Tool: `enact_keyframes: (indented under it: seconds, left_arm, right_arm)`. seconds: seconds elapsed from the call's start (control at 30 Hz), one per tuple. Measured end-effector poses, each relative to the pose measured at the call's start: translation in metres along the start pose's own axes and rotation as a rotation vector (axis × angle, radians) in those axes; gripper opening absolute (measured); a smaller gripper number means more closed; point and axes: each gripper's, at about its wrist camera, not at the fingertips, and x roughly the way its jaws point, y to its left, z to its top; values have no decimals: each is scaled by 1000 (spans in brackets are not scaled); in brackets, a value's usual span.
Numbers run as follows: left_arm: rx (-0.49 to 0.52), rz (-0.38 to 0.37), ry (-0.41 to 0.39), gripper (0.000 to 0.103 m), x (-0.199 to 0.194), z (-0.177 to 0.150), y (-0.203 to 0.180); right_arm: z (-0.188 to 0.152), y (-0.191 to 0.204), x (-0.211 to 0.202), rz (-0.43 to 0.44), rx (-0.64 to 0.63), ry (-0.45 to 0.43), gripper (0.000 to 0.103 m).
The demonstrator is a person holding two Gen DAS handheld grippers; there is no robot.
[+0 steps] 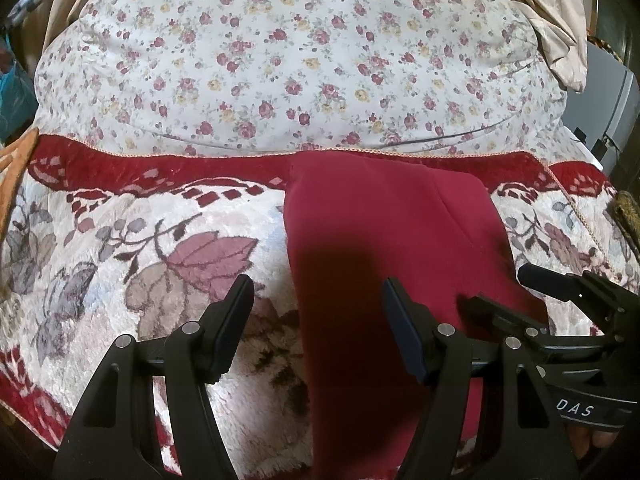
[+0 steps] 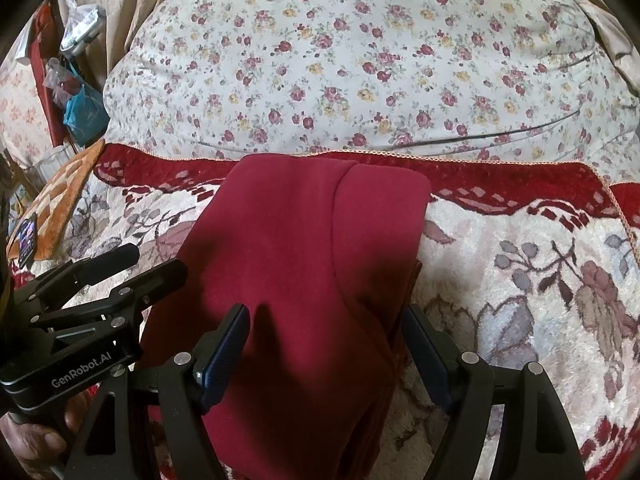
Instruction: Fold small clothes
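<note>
A dark red folded garment [image 1: 380, 232] [image 2: 288, 240] lies flat on a plush flower-patterned blanket [image 1: 120, 240] [image 2: 520, 280], its far edge at the blanket's red border. My left gripper [image 1: 317, 284] [image 2: 156, 260] hovers open over the garment's near left edge, and the cloth edge runs below between its fingers. Just to its right, my right gripper [image 2: 326, 312] [image 1: 496, 288] is also open, over the near right edge where folded layers show. Neither gripper's pads press on the cloth.
A large bulging quilt with small roses [image 1: 300, 60] [image 2: 360, 60] rises behind the blanket. A beige curtain [image 1: 552, 20] hangs at the back right. An orange cushion [image 2: 64, 196], a phone [image 2: 26, 240] and hanging bags [image 2: 80, 108] are on the left. A hand [image 2: 40, 436] grips the left gripper's handle.
</note>
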Motion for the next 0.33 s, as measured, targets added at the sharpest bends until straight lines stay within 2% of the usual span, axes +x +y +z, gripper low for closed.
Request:
enact_keyframes:
  seconds: [0.33]
  left_arm:
    - [-21,4,-13,67,0,6,12]
  right_arm:
    - [2,-6,-4,9,18,-24,76]
